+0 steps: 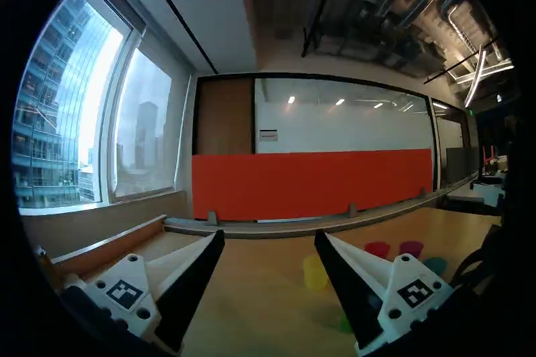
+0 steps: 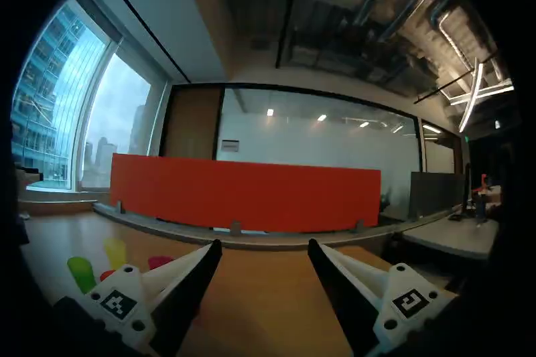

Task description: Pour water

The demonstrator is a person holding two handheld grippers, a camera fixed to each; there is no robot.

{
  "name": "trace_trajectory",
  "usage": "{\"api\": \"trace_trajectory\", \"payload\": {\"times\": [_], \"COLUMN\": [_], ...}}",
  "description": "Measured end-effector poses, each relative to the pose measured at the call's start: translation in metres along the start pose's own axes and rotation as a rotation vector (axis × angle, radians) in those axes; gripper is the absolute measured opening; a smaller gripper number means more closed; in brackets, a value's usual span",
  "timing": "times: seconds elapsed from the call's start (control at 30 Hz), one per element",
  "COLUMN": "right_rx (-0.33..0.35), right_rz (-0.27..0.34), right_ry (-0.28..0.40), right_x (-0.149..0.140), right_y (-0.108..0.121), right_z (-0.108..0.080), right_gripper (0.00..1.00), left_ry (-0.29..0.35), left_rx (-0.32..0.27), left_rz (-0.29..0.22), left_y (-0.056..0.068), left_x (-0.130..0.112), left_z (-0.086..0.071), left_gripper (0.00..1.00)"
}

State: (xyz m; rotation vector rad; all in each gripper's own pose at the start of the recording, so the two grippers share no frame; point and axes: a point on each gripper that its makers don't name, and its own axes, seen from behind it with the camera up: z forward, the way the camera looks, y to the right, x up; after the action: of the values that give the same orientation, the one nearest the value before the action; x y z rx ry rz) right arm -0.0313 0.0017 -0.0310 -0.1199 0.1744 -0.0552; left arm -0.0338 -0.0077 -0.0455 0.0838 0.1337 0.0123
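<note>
While both hang spread and empty, the left tool [image 1: 269, 234] has a yellow cup [image 1: 315, 272] at one o'clock, and the right tool [image 2: 263, 243] sees the cups [image 2: 115, 251] at eight o'clock. Closely grouped and light-looking, they could tip if a tool clips a neighbour, spilling any water. The pale wooden worktop [image 1: 268, 303] runs to an orange partition [image 1: 311, 183], with tall windows [image 1: 67, 122] at ten o'clock.

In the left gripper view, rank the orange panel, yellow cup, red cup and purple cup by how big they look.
Largest: orange panel
Then yellow cup, nearer the camera, so unsure
red cup and purple cup look alike
</note>
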Motion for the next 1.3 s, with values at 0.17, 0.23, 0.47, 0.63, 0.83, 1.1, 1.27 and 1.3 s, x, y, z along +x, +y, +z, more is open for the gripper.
{"api": "trace_trajectory", "payload": {"times": [0.17,0.23,0.47,0.63,0.83,1.1,1.27,1.3], "right_rx": [0.001,0.003,0.013,0.028,0.034,0.032,0.03,0.029], "right_rz": [0.035,0.043,0.051,0.049,0.057,0.045,0.033,0.031], "right_ry": [0.002,-0.003,-0.011,-0.016,-0.026,-0.03,-0.049,-0.053], "right_x": [-0.003,-0.005,-0.01,-0.014,-0.015,-0.015,-0.021,-0.023], "right_y": [-0.003,-0.003,-0.005,-0.011,-0.012,-0.014,-0.016,-0.016], "right_z": [-0.002,-0.001,0.0,-0.002,0.0,0.002,0.003,0.002], "right_gripper": [1.0,1.0,1.0,1.0,1.0,1.0,1.0,1.0], "left_ry": [0.01,0.01,-0.007,-0.027,-0.037,-0.041,-0.048,-0.049], "left_rx": [0.004,0.003,0.017,0.02,0.036,0.06,0.06,0.057], "left_rz": [-0.03,-0.035,-0.031,-0.01,0.014,0.008,0.015,0.017], "left_y": [0.0,0.001,-0.001,0.001,0.002,-0.002,0.0,0.0], "left_x": [0.001,0.0,-0.015,-0.029,-0.043,-0.06,-0.072,-0.075], "left_z": [0.002,0.002,0.006,0.009,0.012,0.015,0.016,0.016], "left_gripper": [1.0,1.0,1.0,1.0,1.0,1.0,1.0,1.0]}}
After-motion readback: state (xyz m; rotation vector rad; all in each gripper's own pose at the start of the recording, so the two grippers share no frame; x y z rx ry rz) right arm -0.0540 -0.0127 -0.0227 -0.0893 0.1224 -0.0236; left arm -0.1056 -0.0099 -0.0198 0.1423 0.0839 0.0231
